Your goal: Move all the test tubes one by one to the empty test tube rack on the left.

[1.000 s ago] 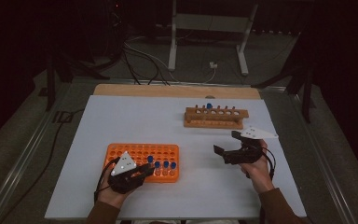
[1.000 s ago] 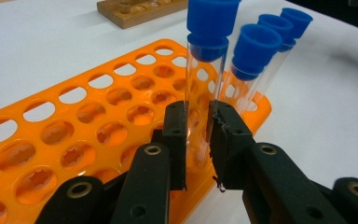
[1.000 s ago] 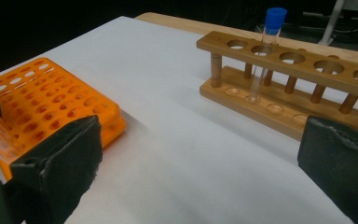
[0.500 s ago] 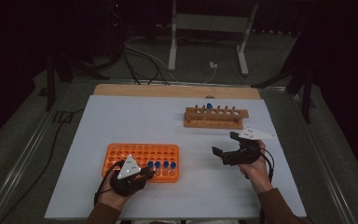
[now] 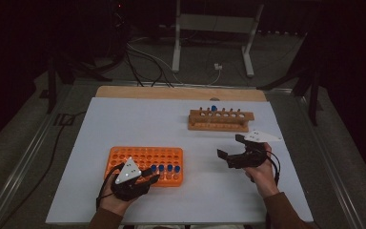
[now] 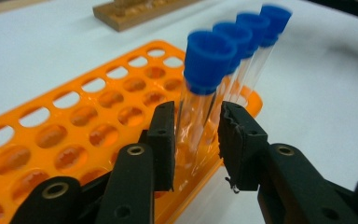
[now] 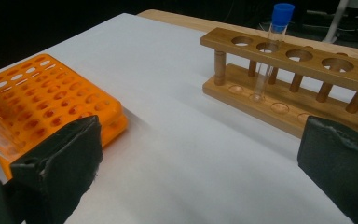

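No writing, label, brand mark, number or sign can be read anywhere in these views. The orange plastic tube rack with rows of round holes point(image 5: 145, 160) carries no legible marking on its top or sides, the blue-capped clear tubes point(image 6: 205, 88) standing in it bear no labels, and the light wooden tube rack point(image 5: 220, 119) farther back on the white table point(image 5: 138, 119) shows plain wood with nothing printed on it.
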`<move>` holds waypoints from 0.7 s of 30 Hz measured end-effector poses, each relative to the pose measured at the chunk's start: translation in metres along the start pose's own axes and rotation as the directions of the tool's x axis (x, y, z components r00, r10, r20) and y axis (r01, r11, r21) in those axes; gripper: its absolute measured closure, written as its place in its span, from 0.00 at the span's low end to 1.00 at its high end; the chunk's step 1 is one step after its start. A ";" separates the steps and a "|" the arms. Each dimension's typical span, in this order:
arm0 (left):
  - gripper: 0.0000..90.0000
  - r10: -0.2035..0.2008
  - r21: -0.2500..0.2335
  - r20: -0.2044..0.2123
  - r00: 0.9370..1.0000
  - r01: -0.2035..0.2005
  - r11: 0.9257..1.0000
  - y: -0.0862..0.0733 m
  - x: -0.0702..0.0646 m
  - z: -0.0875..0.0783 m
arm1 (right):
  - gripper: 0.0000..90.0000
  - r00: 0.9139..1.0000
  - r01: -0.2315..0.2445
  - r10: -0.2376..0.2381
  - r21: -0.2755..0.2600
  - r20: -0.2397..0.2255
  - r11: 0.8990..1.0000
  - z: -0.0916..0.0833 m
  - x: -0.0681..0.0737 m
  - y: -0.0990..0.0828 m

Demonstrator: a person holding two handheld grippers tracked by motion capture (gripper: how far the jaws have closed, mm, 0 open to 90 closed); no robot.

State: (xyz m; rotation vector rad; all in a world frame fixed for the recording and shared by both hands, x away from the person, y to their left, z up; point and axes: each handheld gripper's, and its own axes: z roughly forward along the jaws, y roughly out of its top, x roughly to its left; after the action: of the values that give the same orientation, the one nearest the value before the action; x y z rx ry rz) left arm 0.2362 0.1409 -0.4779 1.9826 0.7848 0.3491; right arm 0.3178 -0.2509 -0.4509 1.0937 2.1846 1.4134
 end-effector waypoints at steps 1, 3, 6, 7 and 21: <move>0.80 0.002 0.003 -0.008 1.000 -0.002 1.000 0.000 0.000 -0.001 | 0.00 1.000 0.001 -0.001 0.000 -0.001 1.000 0.000 0.000 0.000; 0.85 0.001 0.018 -0.012 1.000 -0.001 1.000 0.000 0.002 0.000 | 0.00 1.000 0.003 -0.003 0.001 -0.002 1.000 0.001 0.001 0.001; 0.86 0.008 0.047 -0.019 1.000 -0.007 0.999 -0.001 0.002 0.004 | 0.00 1.000 0.006 -0.006 -0.003 0.000 1.000 0.002 0.001 0.005; 0.86 0.010 0.053 -0.021 1.000 -0.009 0.999 -0.002 0.001 0.005 | 0.00 1.000 0.004 -0.004 -0.006 -0.001 1.000 0.003 0.000 0.006; 0.58 -0.036 -0.048 0.047 0.998 0.038 0.998 0.001 0.009 -0.007 | 0.00 0.999 -0.004 0.006 -0.037 0.050 0.999 0.018 -0.012 0.037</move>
State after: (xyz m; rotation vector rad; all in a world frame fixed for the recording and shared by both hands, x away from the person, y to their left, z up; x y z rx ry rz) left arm 0.2395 0.1514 -0.4736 1.9214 0.7754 0.2968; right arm 0.3525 -0.2400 -0.4280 1.1104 2.1147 1.4069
